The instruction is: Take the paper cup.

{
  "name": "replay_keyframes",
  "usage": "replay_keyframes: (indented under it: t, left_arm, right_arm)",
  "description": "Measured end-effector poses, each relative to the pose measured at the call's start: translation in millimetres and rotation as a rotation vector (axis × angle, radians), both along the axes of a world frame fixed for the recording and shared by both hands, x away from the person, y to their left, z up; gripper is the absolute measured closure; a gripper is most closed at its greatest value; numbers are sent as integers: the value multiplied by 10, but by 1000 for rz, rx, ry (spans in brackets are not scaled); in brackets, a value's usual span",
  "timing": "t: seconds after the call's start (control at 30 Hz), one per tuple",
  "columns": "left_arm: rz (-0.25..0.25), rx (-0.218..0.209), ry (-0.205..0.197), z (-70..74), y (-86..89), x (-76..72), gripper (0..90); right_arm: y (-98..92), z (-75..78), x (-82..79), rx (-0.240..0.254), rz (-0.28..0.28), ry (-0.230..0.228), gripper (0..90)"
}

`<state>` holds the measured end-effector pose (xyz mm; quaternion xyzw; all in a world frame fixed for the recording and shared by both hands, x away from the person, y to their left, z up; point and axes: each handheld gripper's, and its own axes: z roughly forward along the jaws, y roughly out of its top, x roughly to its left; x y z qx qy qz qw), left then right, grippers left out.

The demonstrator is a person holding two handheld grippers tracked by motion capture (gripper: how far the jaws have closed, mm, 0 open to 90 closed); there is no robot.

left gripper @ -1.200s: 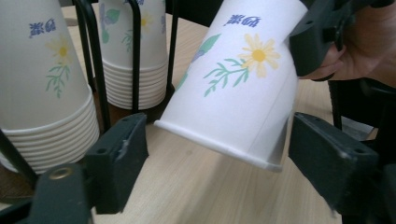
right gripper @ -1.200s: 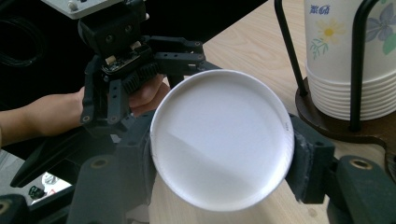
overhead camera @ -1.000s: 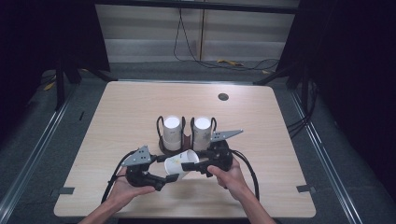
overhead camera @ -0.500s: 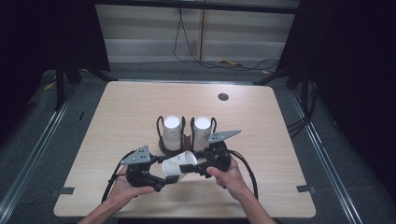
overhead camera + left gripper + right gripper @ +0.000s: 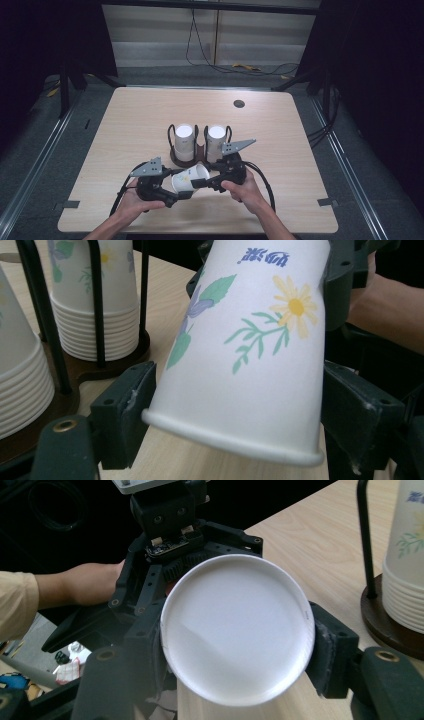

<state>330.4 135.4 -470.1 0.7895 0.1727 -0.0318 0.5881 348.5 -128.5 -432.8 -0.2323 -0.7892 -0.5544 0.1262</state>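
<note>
Both claws meet on one paper cup (image 5: pixel 189 178) above the table's (image 5: pixel 125 125) near edge. Left gripper (image 5: pixel 235 405) view: jaws just widened, flanking the rim. Right gripper (image 5: pixel 235 645) view: jaws clamped on the base; squeezing may crush it.

Lighting: even overhead light on table (image 5: pixel 150 115); surroundings dark from 9 to 3 o'clock. Shadows soft. Paper cup (image 5: pixel 250 355) sharp, mild glare; near jaws blurred at 6 o'clock. High view slightly soft.
</note>
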Motion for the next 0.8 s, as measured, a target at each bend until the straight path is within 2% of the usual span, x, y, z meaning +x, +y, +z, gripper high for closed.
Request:
replay_keyframes:
  t: [0.13,0.3,0.43,0.57,0.8]
  left_arm:
    - [-10,1,-12,-1,0,1,203]
    - [-17,19,-63,-4,-12,-2,210]
    - [-20,11,-93,-7,-4,-2,215]
    - [-22,-1,-88,-15,-7,8,215]
    - [-22,1,-67,-3,9,8,236]
  right_arm:
    - [13,7,-6,-6,12,-5,366]
    - [23,7,-8,-24,16,-15,365]
    - [19,8,-7,-23,13,-17,364]
    - [22,15,0,-22,10,-18,364]
    - [36,25,14,-23,10,-17,363]
